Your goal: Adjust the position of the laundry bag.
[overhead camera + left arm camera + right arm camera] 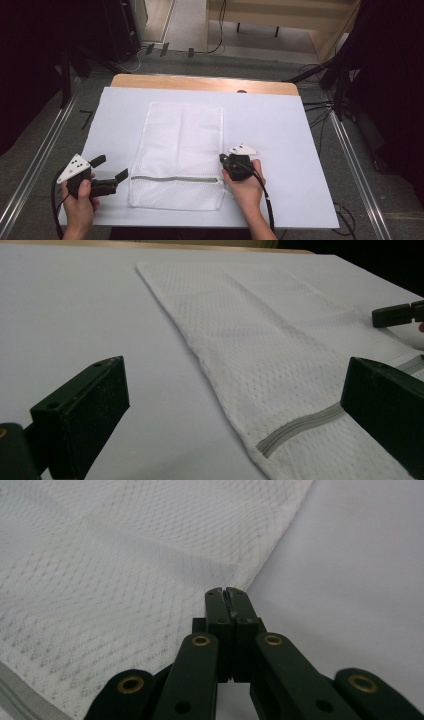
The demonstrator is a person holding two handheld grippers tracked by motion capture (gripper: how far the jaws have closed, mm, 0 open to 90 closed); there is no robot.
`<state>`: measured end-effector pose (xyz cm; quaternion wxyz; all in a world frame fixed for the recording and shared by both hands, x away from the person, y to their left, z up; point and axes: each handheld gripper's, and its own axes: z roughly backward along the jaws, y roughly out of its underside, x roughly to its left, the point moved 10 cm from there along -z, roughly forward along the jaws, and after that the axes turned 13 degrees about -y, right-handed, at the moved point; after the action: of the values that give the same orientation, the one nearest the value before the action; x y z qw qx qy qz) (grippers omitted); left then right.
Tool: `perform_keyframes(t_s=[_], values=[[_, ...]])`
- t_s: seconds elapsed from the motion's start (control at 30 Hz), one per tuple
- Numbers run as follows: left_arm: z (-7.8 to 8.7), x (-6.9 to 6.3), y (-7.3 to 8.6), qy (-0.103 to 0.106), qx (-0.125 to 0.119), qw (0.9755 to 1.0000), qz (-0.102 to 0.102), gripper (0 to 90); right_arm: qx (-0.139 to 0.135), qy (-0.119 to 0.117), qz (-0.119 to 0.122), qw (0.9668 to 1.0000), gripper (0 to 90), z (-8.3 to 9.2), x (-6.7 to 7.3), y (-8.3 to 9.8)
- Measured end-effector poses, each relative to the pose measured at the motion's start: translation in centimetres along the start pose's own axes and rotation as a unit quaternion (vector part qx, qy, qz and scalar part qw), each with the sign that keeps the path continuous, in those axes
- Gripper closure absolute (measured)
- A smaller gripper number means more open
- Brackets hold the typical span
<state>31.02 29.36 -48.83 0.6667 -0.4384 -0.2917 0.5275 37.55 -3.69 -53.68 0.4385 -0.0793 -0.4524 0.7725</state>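
Right, your right claw sits at the right edge of the white mesh bag, just above the end of the grey zipper. In the right gripper view the jaws are pressed together with no gap at the tips, right over the bag's edge; whether any mesh is actually pinched, can't tell from here (looks closed on nothing much). Your right hand wraps the handle, cable trailing back toward you.

Your left claw is spread wide, hovering just off the bag's left edge near the zipper end, holding nothing. In the left gripper view its two jaws frame the bag and the zipper, with the other claw's tip at far right. Your left hand grips the body.

The bag lies flat, long side running away from you, in the middle of the white sheet covering the worktop, zipper across the near end.
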Motion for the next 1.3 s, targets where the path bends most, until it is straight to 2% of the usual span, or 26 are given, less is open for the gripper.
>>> perform_keyframes(t_s=[0.07, 0.2, 0.27, 0.3, 0.4, 0.8, 0.97, 1.17, 1.23, 1.27, 1.3], values=[[0.0, 0.0, 0.0, 0.0, 0.0, 1.0, 0.0, 0.0, -0.002, 0.0, -0.001, 1.0, 90.0, 0.1, -0.1, -0.1], [0.0, -0.2, 0.0, 0.0, 0.001, 1.0, -0.002, 0.0, -0.005, 0.01, -0.004, 0.9999, 90.0, 1.4, -1.6, -0.1], [0.0, -0.2, 0.1, 0.0, 0.002, 1.0, -0.004, 0.0, -0.005, 0.011, -0.004, 0.9999, 90.0, 1.7, -1.8, 0.0], [0.0, -0.2, 0.1, 0.0, 0.002, 1.0, -0.003, 0.0, -0.008, 0.018, -0.008, 0.9998, 90.0, 2.4, -2.7, 0.1], [-0.1, -0.3, 0.1, 0.001, 0.002, 1.0, -0.003, 0.0, -0.012, 0.025, -0.015, 0.9995, 90.0, 3.2, -3.7, 0.3], [-0.2, -0.5, 0.2, 0.0, 0.004, 1.0, -0.006, 0.0, -0.011, 0.047, -0.023, 0.9986, 90.0, 5.7, -7.0, 1.3], [-0.1, -0.5, 0.3, -0.003, 0.007, 0.9999, -0.007, 0.0, -0.007, 0.05, -0.016, 0.9986, 90.0, 5.8, -7.3, 1.6], [0.1, -0.3, 0.3, -0.003, 0.006, 1.0, -0.003, 0.0, -0.011, 0.05, -0.024, 0.9984, 89.9, 6.4, -7.8, 1.9], [0.0, -0.5, 0.2, -0.008, 0.005, 0.9999, -0.008, 0.0, -0.022, 0.043, -0.028, 0.9984, 82.1, 6.8, -7.8, 1.8], [0.1, -0.8, 0.3, -0.004, 0.006, 0.9999, -0.014, 0.0, -0.035, 0.028, -0.029, 0.9986, 75.4, 7.6, -7.6, 1.6], [0.1, -0.8, 0.3, -0.004, 0.006, 0.9999, -0.014, 0.0, -0.035, 0.028, -0.029, 0.9986, 75.4, 7.6, -7.6, 1.6]])
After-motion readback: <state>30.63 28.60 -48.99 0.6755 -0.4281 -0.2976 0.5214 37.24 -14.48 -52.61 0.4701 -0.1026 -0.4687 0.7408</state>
